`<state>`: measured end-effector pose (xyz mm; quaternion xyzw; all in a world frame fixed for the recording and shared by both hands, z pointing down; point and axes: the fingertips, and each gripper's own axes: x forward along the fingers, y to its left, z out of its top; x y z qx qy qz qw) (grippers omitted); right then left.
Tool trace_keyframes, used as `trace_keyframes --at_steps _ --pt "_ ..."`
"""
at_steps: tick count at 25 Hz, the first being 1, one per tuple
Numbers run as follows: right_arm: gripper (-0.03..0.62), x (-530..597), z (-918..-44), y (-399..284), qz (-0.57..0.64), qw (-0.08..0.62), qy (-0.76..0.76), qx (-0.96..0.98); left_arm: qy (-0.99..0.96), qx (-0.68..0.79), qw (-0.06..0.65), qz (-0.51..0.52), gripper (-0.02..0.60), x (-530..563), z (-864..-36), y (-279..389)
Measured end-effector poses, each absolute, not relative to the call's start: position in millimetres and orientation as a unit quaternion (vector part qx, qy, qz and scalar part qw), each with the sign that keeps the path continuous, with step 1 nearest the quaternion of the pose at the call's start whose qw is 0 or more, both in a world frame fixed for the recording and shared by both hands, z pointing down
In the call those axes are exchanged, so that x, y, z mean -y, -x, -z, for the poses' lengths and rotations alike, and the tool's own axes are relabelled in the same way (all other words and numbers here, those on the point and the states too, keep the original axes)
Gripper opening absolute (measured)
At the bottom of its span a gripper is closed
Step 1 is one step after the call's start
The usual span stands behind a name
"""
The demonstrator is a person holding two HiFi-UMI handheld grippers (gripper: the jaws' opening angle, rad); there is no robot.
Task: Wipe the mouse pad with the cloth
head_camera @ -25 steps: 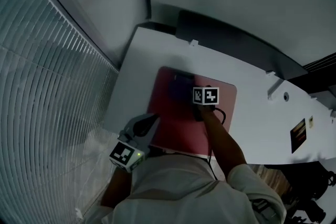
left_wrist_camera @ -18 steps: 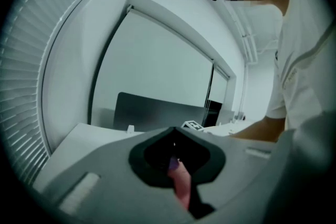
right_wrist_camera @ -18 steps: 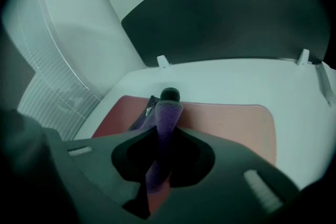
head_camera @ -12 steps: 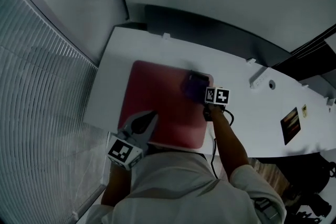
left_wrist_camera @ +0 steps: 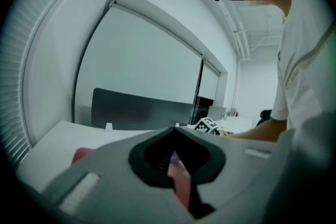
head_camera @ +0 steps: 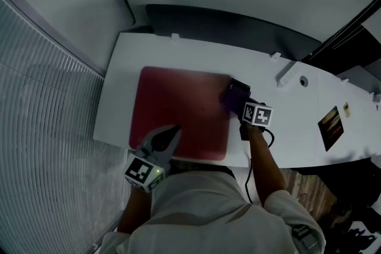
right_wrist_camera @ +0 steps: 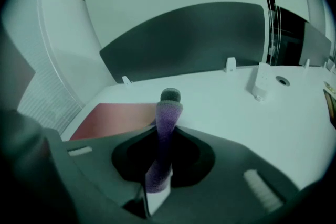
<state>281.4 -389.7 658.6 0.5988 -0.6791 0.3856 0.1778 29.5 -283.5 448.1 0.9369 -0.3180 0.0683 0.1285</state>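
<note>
Swept right, the purple cloth [head_camera: 232, 97] clamped in the right gripper [head_camera: 239, 104] reaches the right edge of the mouse pad [head_camera: 178, 101], whose near edge the left gripper [head_camera: 171, 132] seemingly pinches; press flat.

No words, brands or numbers can be read. The marker cubes on the left gripper [head_camera: 172, 131] and right gripper [head_camera: 238, 99] carry only black-and-white square patterns. Print on the dark sticker [head_camera: 331, 128] and small yellow label [head_camera: 346, 109] on the table [head_camera: 286, 122] is too small to read.

Red rectangular mouse pad [head_camera: 178, 113] lying flat. Purple cloth [head_camera: 234, 97] folded, clamped, at pad's right edge.
</note>
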Motion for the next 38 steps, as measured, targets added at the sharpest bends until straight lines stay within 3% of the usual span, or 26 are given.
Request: trace_keyframes --at_steps 4,9,16,21,28,38 --pt "0.046 379 -610 -231 -0.363 0.135 -0.570 0.725 -0.939 0.313 0.127 -0.065 0.000 283 -443 -14" --pt "0.046 379 -574 -99 -0.393 0.083 -0.458 0.793 -0.933 0.331 0.128 -0.064 0.000 288 -442 46" --pt "0.046 404 -565 91 -0.397 0.094 -0.344 0.846 -0.914 0.378 0.133 -0.059 0.000 300 -454 170" --pt "0.046 439 -596 178 -0.409 0.123 -0.317 0.846 -0.905 0.396 0.144 -0.062 0.000 310 -456 233" --pt "0.048 461 -647 186 -0.439 0.184 -0.368 0.799 -0.903 0.390 0.163 -0.075 0.000 307 -465 261" --pt "0.048 430 -673 67 -0.464 0.196 -0.425 0.752 -0.916 0.361 0.158 -0.071 0.000 317 -456 191"
